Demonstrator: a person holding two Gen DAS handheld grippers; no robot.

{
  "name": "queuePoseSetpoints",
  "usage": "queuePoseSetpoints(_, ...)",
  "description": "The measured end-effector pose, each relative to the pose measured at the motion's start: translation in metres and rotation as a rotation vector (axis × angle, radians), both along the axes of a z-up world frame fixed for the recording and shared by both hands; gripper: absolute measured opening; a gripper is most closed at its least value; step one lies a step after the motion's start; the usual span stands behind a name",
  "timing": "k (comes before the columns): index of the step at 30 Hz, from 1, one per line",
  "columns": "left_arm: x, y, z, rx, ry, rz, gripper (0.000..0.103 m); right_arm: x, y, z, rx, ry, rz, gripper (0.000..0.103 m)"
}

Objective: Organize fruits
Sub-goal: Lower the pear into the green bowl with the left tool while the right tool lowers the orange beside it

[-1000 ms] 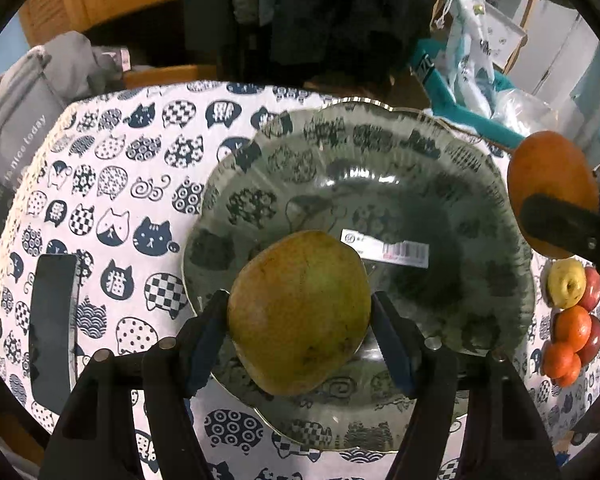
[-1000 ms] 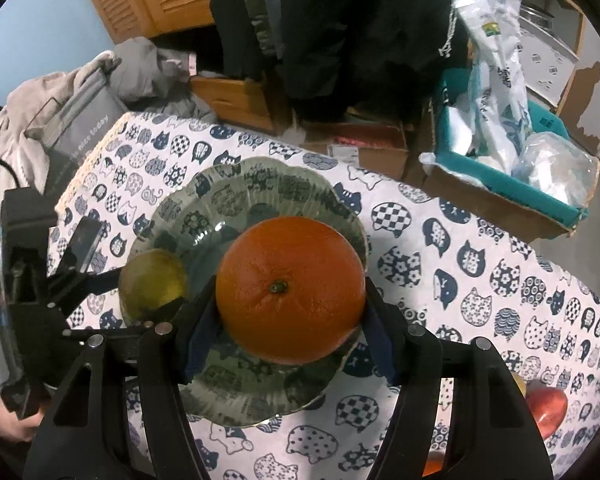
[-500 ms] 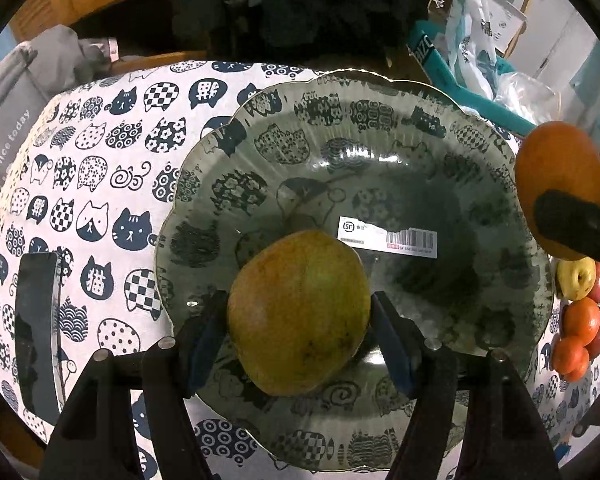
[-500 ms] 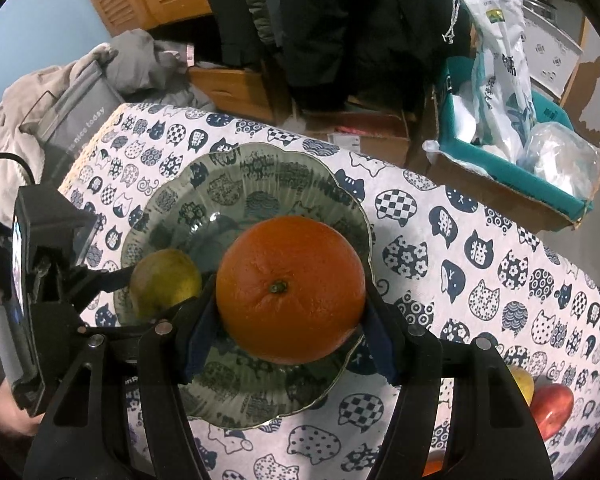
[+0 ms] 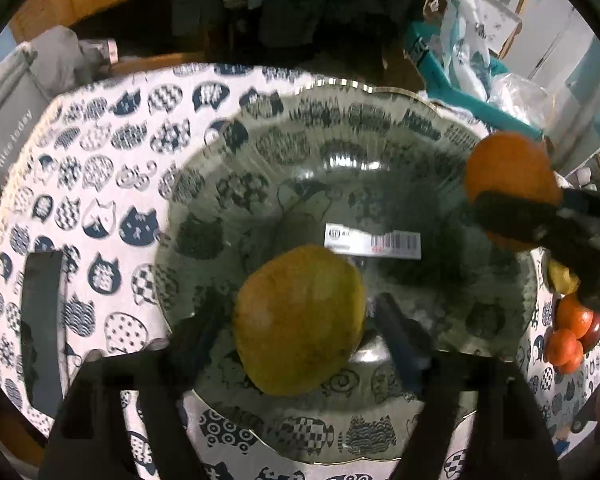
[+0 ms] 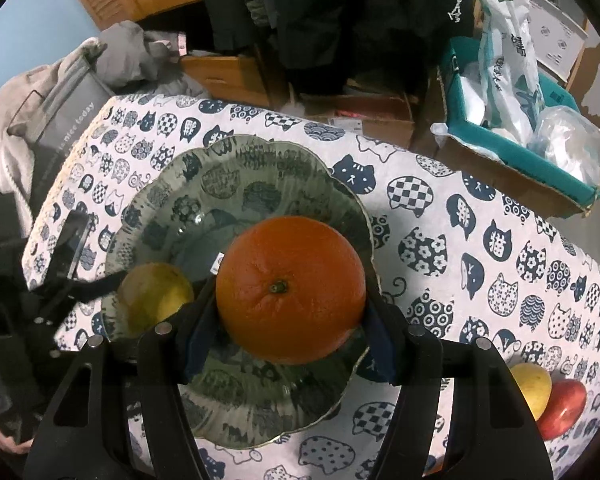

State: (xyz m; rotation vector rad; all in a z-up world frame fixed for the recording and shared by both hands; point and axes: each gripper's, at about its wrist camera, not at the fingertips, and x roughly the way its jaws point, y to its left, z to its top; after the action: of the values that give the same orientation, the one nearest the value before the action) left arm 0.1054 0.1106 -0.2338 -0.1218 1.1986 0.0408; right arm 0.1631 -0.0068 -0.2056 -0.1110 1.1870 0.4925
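A yellow-green pear point(image 5: 298, 320) lies in the scalloped green glass bowl point(image 5: 380, 128) on the cat-print tablecloth point(image 6: 440, 216); the left gripper point(image 5: 296, 320) has just been opening, its pads off the pear. The right gripper point(image 6: 290, 320) clamps a round orange point(image 6: 290, 288) above the bowl

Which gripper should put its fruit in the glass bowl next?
Right, probably. The right gripper holds the round orange above the clear patterned glass bowl. The left gripper has just been opening; its yellow-green mango already sits low in the bowl.

cat-print table point(image 6: 440, 216): glass plate point(image 6: 236, 160), loose fruit pile point(image 5: 572, 336), phone point(image 5: 40, 320).
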Motion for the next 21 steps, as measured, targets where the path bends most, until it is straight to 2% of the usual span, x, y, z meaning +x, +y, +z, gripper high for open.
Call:
queuePoseSetpoints(3, -0.002, 0.001, 0.012, 0.005, -0.036, -0.001, 0.09, -0.001, 0.002, -0.001, 0.007, 0.003, 0.002, 0.066)
queuePoseSetpoints(6, -0.004, 0.007, 0.017, 0.008, -0.031, 0.007, 0.09, -0.001, 0.004, -0.001, 0.008, 0.007, 0.009, 0.066)
queuePoseSetpoints(15, -0.029, 0.047, 0.037, 0.029, -0.076, 0.132, 0.09, -0.008, 0.025, -0.019, -0.031, 0.052, 0.054, 0.066)
queuePoseSetpoints(21, -0.042, 0.068, 0.039, -0.076, -0.09, 0.152, 0.09, -0.017, 0.045, -0.036, -0.076, 0.073, 0.102, 0.066)
